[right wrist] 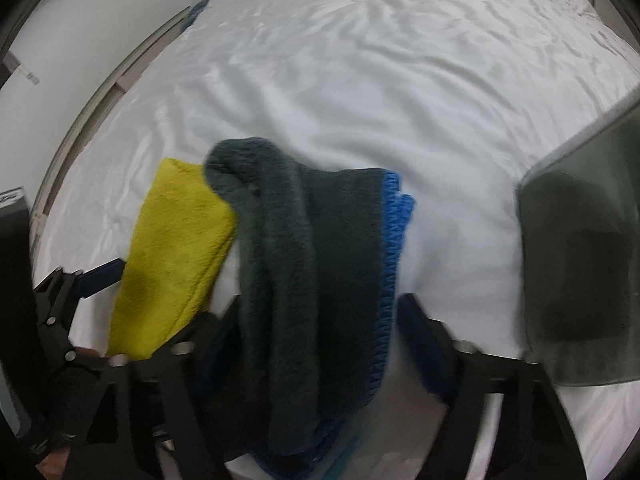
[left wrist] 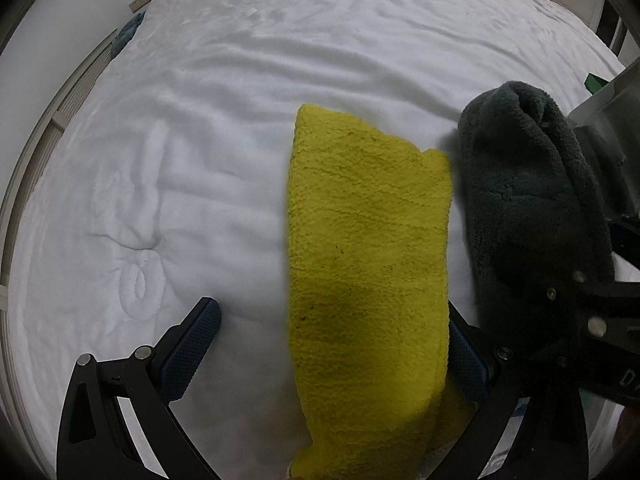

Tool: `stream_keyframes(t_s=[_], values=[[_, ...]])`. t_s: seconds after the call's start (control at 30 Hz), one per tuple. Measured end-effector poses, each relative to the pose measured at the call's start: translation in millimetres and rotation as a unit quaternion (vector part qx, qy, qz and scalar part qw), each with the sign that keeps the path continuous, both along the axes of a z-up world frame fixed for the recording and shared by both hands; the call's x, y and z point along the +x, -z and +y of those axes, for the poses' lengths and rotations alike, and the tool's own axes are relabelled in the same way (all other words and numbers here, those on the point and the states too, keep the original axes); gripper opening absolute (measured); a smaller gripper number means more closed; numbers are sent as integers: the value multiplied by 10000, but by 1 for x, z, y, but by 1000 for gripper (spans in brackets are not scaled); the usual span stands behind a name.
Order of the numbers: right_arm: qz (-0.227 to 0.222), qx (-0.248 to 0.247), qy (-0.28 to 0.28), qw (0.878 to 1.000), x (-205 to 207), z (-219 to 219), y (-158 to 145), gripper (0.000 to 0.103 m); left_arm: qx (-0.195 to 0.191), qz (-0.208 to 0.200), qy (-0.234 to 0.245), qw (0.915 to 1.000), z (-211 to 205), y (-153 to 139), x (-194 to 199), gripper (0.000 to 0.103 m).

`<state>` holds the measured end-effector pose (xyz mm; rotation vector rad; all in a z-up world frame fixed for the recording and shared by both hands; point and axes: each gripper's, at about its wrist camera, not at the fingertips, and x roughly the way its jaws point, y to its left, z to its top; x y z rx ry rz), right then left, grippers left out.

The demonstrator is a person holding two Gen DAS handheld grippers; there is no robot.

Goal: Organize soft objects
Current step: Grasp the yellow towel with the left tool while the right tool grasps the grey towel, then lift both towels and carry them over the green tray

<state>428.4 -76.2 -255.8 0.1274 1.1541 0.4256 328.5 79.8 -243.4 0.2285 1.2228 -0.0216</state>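
We are straddling the yellow cloth [left wrist: 368,248] with our wide-open left claw [left wrist: 332,356], while our half-open right claw [right wrist: 320,344] brackets the dark towel [right wrist: 304,272], gripping nothing, on the bed [left wrist: 200,140].

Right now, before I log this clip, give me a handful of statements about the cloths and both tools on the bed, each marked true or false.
1. The yellow towel lies between the left tool's fingers. True.
2. The dark grey towel lies left of the yellow one in the left wrist view. False: it lies to the right.
3. A blue cloth shows under the dark grey towel. True.
4. The white bedsheet is smooth and flat. False: it is wrinkled.
5. The right tool straddles the yellow towel. False: it straddles the dark grey one.
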Motion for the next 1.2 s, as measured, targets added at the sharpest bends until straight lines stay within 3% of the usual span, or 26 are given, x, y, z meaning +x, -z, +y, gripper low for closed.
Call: stream_keyframes(t_s=[0.03, 0.13, 0.2, 0.3, 0.57, 0.8, 1.2], values=[[0, 23, -42, 10000, -1, 3, -1, 51, -35, 20, 38, 10000, -2, 0, 1, 92], [-31, 88, -171, 9998, -1, 9, -2, 35, -291, 102, 166, 9994, -7, 0, 2, 63], [-56, 125, -216, 9997, 0, 13, -4, 31, -405, 125, 245, 9988, -12, -3, 2, 39], [-157, 87, -349, 9992, 0, 20, -7, 27, -473, 140, 261, 9984, -18, -6, 1, 22], [-361, 24, -334, 9988, -6, 18, -16, 26, -514, -85, 24, 9986, -19, -26, -6, 17], [-751, 107, -165, 9970, -22, 4, -47, 25, -544, -383, -208, 9976, -13, -62, -14, 17], [-1135, 211, -681, 9910, -97, -26, -107, 26, -510, -672, -427, 9955, -5, -113, -45, 17]])
